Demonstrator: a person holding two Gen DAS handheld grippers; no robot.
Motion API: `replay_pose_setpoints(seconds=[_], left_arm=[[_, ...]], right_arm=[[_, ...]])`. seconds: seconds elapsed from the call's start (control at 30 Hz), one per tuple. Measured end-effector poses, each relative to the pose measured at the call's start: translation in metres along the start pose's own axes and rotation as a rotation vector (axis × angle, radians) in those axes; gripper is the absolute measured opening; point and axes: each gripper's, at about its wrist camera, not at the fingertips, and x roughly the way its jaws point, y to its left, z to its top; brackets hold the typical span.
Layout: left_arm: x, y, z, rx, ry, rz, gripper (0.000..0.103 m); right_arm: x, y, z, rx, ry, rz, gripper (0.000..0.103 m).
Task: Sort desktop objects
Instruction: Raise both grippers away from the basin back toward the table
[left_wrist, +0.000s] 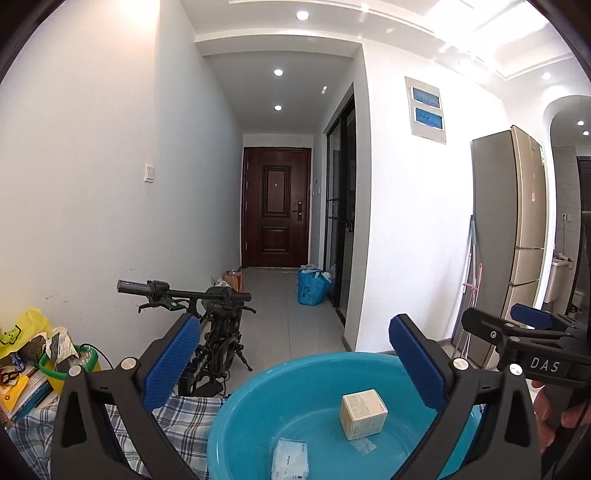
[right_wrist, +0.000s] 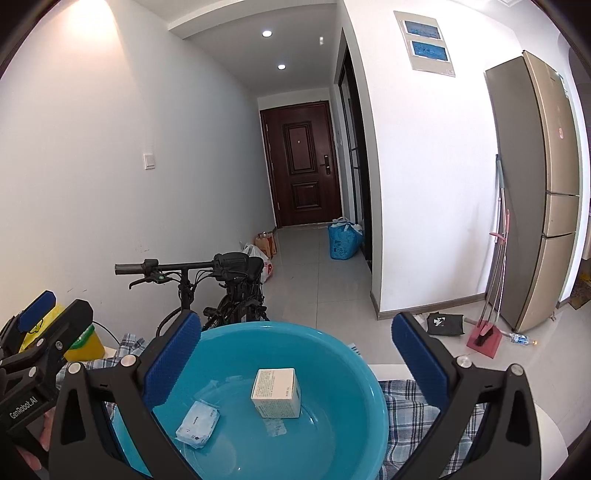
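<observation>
**Right wrist view: two items binned, clutter waiting**

Both the left hand-held gripper (left_wrist: 293, 360) and right hand-held gripper (right_wrist: 295, 360) are hovering released, empty. A small box (right_wrist: 276, 392) and tissue pack (right_wrist: 197, 419) are lying inside the blue basin (right_wrist: 347, 373); far-left clutter (left_wrist: 33, 363) is seemingly awaiting sorting.

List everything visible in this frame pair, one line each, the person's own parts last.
Round plastic basin: one, turquoise, on the checked cloth.
Small cardboard box: one, cream, inside the basin.
Flat soft packet: one, pale blue, inside the basin, left of the box.
Checked tablecloth: one, blue and white, under the basin.
Small plastic bin: one, yellow with a green rim, left of the basin.
Folding bicycle: one, black, behind the table.
Tall refrigerator: one, beige, right wall.
Entrance door: one, dark brown, hallway end.
Left gripper: black with blue pads, open, empty.
Right gripper: the same, open, empty.
</observation>
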Motion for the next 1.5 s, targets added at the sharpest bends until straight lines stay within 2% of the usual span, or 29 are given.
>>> replay_pose_setpoints(seconds=[0.1, 0.23, 0.3, 0.6, 0.9, 1.03, 1.1, 1.27, 1.43, 1.5], left_arm=[[-0.016, 0.004, 0.007, -0.012, -0.023, -0.005, 0.103], [-0.035, 0.008, 0.012, -0.039, -0.006, -0.049, 0.103], [-0.044, 0.008, 0.01, -0.046, 0.005, -0.046, 0.103], [-0.072, -0.001, 0.005, 0.026, 0.028, -0.046, 0.103], [-0.089, -0.024, -0.012, 0.15, 0.062, -0.045, 0.103], [-0.103, -0.032, -0.014, 0.199, 0.046, -0.037, 0.103], [-0.111, -0.034, -0.016, 0.204, 0.041, -0.036, 0.103], [-0.125, -0.034, -0.02, 0.16, 0.064, -0.09, 0.103], [-0.145, -0.039, -0.023, 0.195, 0.042, -0.082, 0.103], [-0.152, -0.039, -0.022, 0.196, 0.042, -0.102, 0.103]], right_arm=[[-0.012, 0.002, 0.001, -0.026, -0.03, -0.02, 0.103], [-0.026, 0.006, 0.0, -0.048, -0.055, -0.023, 0.103], [-0.032, 0.008, -0.001, -0.053, -0.056, -0.009, 0.103], [-0.058, 0.02, -0.004, -0.086, -0.077, 0.019, 0.103], [-0.076, 0.009, -0.01, -0.048, -0.061, 0.038, 0.103], [-0.085, 0.011, -0.015, -0.05, -0.049, 0.056, 0.103], [-0.089, 0.014, -0.017, -0.056, -0.054, 0.055, 0.103], [-0.1, 0.026, -0.023, -0.083, -0.056, 0.078, 0.103], [-0.117, 0.036, -0.028, -0.119, -0.075, 0.088, 0.103], [-0.123, 0.037, -0.029, -0.115, -0.084, 0.094, 0.103]])
